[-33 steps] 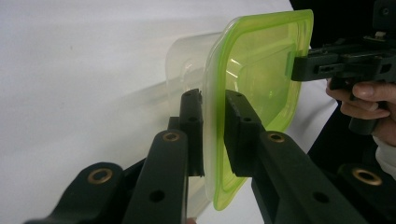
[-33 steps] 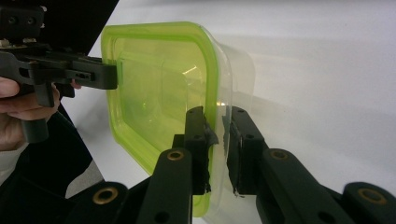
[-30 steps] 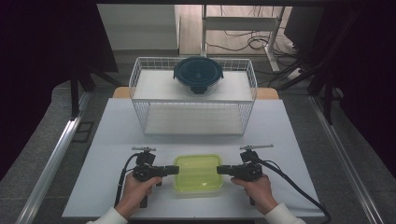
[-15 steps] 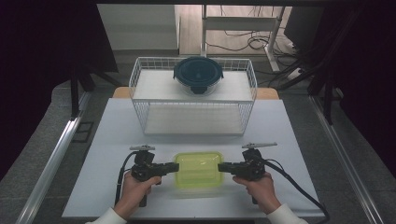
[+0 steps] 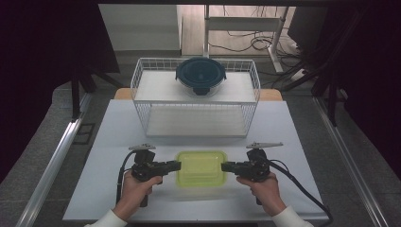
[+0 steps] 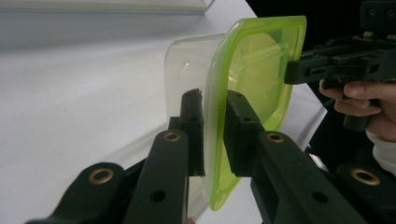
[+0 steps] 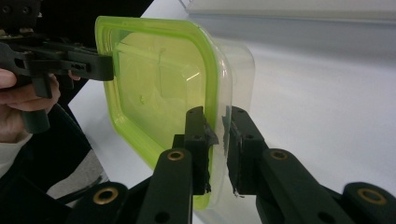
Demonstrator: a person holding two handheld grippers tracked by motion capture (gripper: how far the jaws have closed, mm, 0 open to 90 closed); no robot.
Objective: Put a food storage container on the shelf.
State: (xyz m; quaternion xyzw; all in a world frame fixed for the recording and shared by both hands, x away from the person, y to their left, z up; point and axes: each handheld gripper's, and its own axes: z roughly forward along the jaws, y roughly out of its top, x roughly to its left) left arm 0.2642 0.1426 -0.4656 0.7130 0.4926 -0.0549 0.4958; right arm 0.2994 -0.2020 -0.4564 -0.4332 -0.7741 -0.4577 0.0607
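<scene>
High view: one green-lidded box (image 5: 201, 168) sits on the table (image 5: 302, 142) between two grippers, left (image 5: 176, 165) and right (image 5: 226, 166); one bowl (image 5: 201, 75) tops one rack (image 5: 142, 90). Gripper views: each gripper pinches the box's rim.

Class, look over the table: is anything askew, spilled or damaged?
Nothing stands out. The green-lidded container sits level between the left tongs and right tongs, each clamped on its rim; the round container rests squarely on the wire rack.

Round dark-lidded bowl (image 5: 201, 75) atop white wire rack (image 5: 142, 94).
</scene>
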